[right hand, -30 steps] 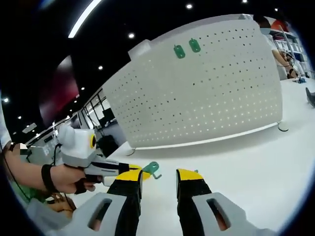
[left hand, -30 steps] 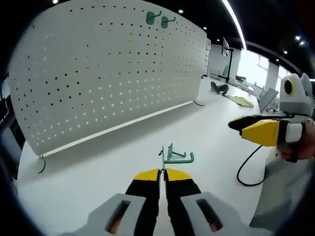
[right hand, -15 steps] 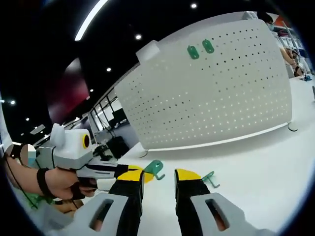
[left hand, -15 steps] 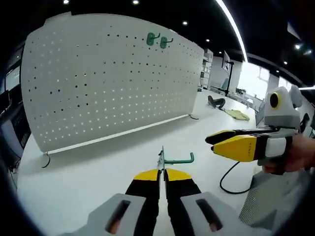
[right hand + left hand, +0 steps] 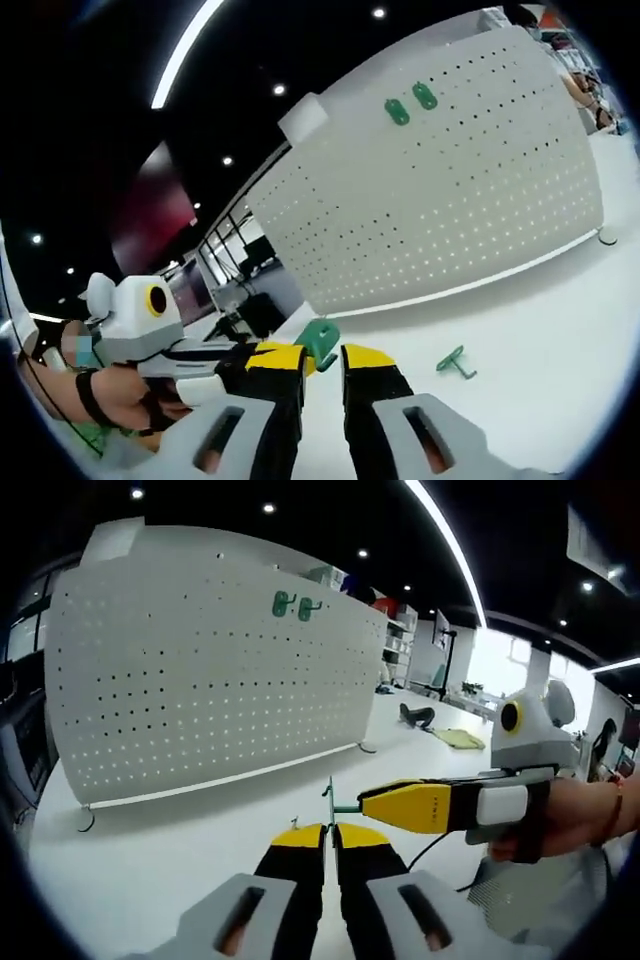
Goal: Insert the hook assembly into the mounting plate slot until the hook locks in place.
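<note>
The left tongs (image 5: 329, 830) stay pressed together, pinching the green hook (image 5: 330, 802) at lower centre. The right tongs (image 5: 322, 352), jaws still slightly spread, have closed in around its plate end (image 5: 321, 340); a second ago they were well apart. A handover or regrip looks likely. The pegboard (image 5: 200, 680) stands beyond across the tabletop (image 5: 180, 840), another hook (image 5: 455, 361) lying lower right.

Dark ceiling (image 5: 300, 520), spot lights, long light strip (image 5: 445, 545); bright windows (image 5: 495, 665) far right.
</note>
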`<state>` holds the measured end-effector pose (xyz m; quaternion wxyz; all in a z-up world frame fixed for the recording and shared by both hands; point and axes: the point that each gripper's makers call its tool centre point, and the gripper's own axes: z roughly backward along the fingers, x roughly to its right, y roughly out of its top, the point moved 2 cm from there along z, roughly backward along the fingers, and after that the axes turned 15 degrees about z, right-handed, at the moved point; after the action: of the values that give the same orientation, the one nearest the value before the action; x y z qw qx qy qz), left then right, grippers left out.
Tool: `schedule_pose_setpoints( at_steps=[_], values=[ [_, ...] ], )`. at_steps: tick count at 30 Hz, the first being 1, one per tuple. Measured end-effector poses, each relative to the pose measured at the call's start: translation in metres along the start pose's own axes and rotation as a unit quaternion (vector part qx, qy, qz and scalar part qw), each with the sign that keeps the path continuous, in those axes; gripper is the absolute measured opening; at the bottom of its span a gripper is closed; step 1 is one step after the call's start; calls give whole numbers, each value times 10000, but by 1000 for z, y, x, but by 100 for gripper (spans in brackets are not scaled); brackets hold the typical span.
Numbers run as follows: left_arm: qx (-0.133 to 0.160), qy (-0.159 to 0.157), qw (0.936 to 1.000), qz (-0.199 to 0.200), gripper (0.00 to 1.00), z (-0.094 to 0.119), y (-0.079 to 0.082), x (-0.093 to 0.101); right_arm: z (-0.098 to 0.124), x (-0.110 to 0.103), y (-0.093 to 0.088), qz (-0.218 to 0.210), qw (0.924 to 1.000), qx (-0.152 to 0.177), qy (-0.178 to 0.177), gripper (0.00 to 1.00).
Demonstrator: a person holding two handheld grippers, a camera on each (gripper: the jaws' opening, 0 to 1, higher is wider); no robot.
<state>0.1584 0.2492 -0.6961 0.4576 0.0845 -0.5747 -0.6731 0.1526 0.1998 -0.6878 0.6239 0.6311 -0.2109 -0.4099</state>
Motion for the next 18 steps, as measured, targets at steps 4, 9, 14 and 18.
schedule_pose_setpoints(
  at_steps=[4, 9, 14, 18],
  values=[
    [133, -39, 9999, 25, 4, 5, 2, 3, -2, -6, 0, -123, 9999, 24, 113, 9],
    [297, -94, 9995, 74, 4, 12, 3, 4, -4, -13, 2, -291, 9992, 45, 259, 6],
    [405, -151, 9989, 167, 4, 15, 6, 6, -4, -19, 6, -488, 9979, 62, 430, 3],
    [466, -161, 9986, 204, 4, 16, 5, 7, -4, -23, 10, -545, 9975, 59, 447, 2]
  ],
)
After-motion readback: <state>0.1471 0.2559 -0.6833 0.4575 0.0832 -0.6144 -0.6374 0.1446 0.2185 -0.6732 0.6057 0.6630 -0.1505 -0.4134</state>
